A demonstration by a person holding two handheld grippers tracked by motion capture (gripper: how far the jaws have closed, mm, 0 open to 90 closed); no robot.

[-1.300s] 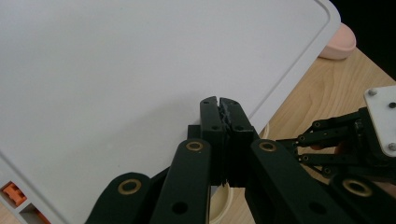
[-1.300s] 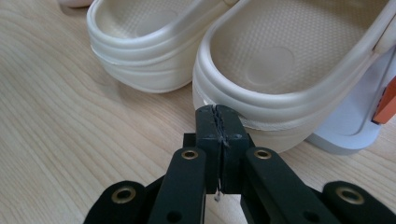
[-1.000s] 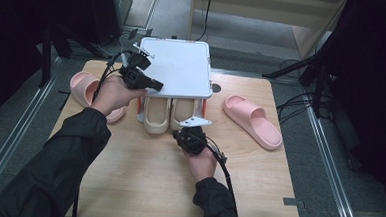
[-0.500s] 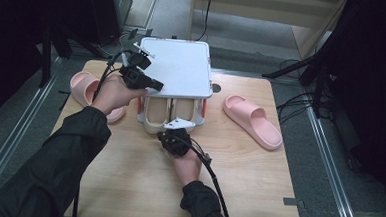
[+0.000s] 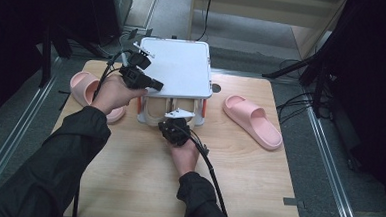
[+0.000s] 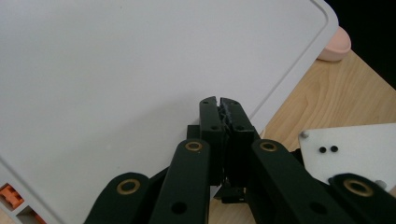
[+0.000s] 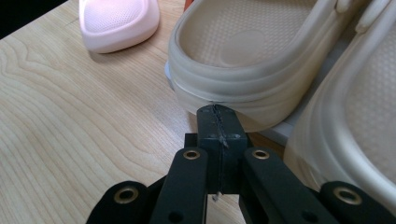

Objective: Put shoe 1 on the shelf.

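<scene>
The right tongs [image 7: 217,122] are shut tight, with nothing between them. In the right gripper view their tip sits right at the heel of a beige clog [image 7: 243,60], touching it or almost touching it. A second beige clog [image 7: 355,121] lies just beside the first one, at the right edge of that view.

In the high view, both clogs sit near the middle of the frame, tucked under a small white rack [image 5: 175,67] with orange corners. The rack stands on the wooden table [image 5: 127,185].

The left tongs [image 6: 220,116] are shut too and hold nothing. They rest over the flat white top of the rack, near its edge, as if to keep it from sliding.

I think the clog is light and made of soft, bendy foam. It looks smooth, so it may slip a little. It will not break. The thick heel rim is a good place to take hold, with one tong inside the shoe and one outside. For that the tongs must open first. Shut like this, they can only push or nudge the clog along the table.

A pink slipper [image 5: 253,120] lies at the right of the high view, and another pink slipper [image 5: 84,85] at the left, partly behind the left hand [image 5: 113,92].
</scene>
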